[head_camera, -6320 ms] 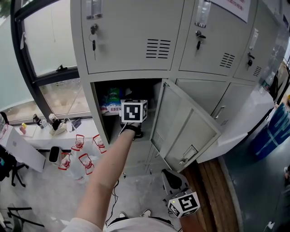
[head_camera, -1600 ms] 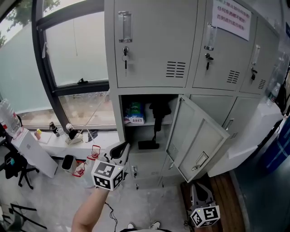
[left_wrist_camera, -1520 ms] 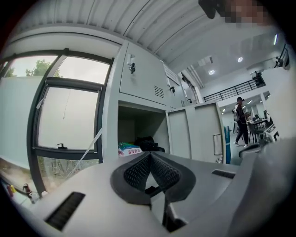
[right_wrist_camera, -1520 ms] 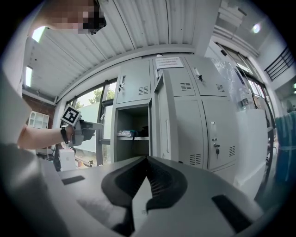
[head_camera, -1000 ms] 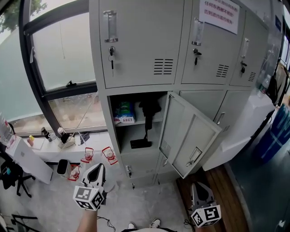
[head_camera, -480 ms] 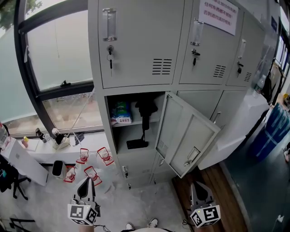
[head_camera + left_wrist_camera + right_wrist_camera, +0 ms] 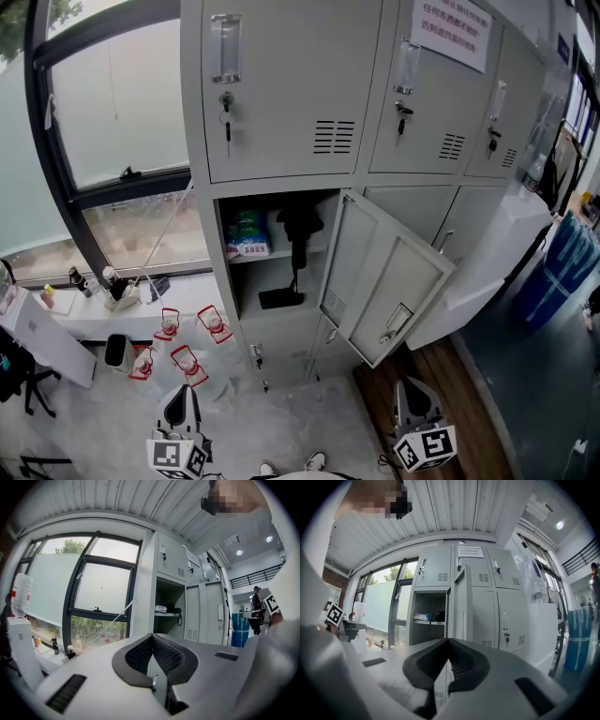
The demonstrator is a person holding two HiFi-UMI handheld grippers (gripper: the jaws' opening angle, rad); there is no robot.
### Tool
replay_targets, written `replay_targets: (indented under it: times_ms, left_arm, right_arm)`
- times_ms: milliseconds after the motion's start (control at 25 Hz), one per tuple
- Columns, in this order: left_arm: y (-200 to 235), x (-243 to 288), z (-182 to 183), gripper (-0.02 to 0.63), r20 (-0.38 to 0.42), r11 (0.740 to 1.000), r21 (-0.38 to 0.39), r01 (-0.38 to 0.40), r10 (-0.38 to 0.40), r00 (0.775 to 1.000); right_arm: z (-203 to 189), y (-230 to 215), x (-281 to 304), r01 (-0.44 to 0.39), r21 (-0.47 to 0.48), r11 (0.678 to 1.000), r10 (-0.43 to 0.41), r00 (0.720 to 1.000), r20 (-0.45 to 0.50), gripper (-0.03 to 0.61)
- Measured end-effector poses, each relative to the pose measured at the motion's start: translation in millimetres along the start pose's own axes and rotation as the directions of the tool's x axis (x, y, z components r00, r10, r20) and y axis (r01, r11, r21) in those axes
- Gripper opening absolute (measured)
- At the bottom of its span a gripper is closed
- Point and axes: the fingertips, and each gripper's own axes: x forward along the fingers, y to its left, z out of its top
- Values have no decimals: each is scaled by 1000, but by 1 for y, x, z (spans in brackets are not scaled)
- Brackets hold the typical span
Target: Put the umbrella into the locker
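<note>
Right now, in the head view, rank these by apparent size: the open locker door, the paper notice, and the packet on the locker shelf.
1. open locker door, by far the largest
2. paper notice, though the picture's top edge cuts it off
3. packet on the shelf, clearly smallest

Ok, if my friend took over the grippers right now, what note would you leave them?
Left gripper: shut, empty, held low in front of the locker.
Right gripper: shut, empty, low, below the open locker door.
Black umbrella: on the locker shelf beside a packet, part of it hanging below the shelf.
Done: umbrella is inside.
To do: probably just closing the door.
</note>
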Motion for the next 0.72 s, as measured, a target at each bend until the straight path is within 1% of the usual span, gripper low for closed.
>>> replay_targets:
  times_ms: [160,400,600,720]
  left_arm:
    - [-3,-8,2,23,2,1000,-9,-5,5,1000]
    - [-8,-15,4,23,0,1000,22,2,-2,1000]
    - [-9,-15,5,23,1,1000,18,7,-7,1000]
    - [-9,-14,5,22,2,1000,14,11,-11,1000]
  right_arm:
    - [4,0,-1,5,-6,1000,-5,1000,2,17]
    - [4,0,-4,18,-8,1000,-18,1000,2,17]
    - [-1,1,-3,27,16,1000,-27,1000,-1,17]
    - [0,4,0,17,15,1000,-17,1000,5,17]
